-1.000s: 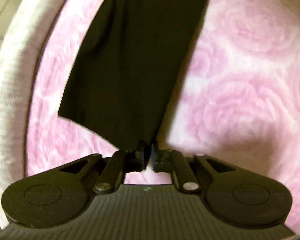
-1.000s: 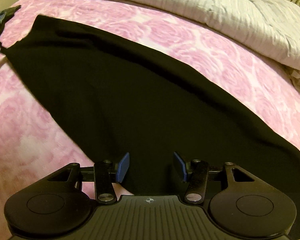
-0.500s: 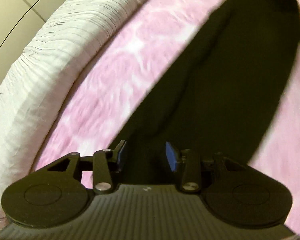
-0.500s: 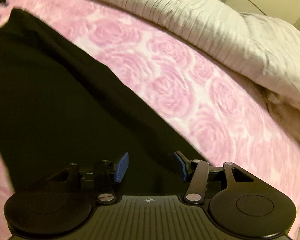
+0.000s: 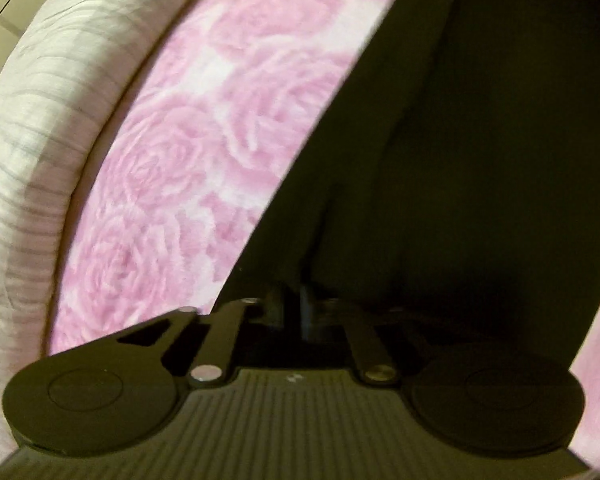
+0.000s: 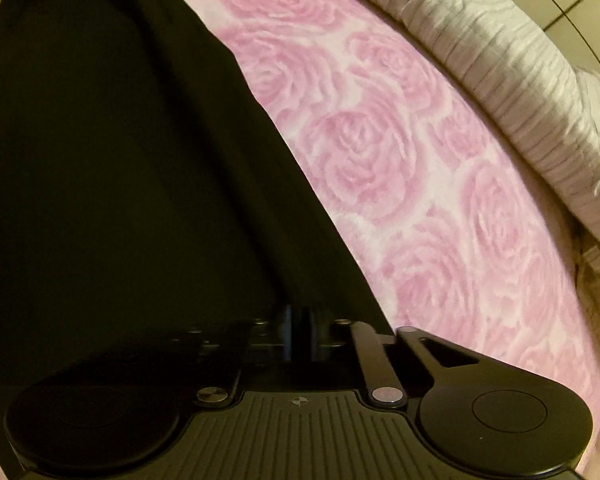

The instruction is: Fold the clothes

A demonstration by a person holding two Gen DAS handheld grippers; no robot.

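A black garment (image 5: 460, 152) lies spread on a pink rose-patterned bed cover (image 5: 204, 152). In the left wrist view my left gripper (image 5: 292, 308) is shut on the near edge of the garment, whose cloth rises in a fold from the jaws. In the right wrist view the same black garment (image 6: 120, 168) fills the left half, and my right gripper (image 6: 298, 332) is shut on its near edge. Both sets of fingertips are dark against the cloth and hard to make out.
A white ribbed duvet (image 5: 32, 168) is bunched along the left of the bed in the left wrist view and along the upper right (image 6: 532, 92) in the right wrist view. Pink bed cover (image 6: 400, 168) lies bare beside the garment.
Half a second ago both grippers were open over the garment's edge. Both have now shut on the cloth. Before that the left gripper let go of another part and moved.
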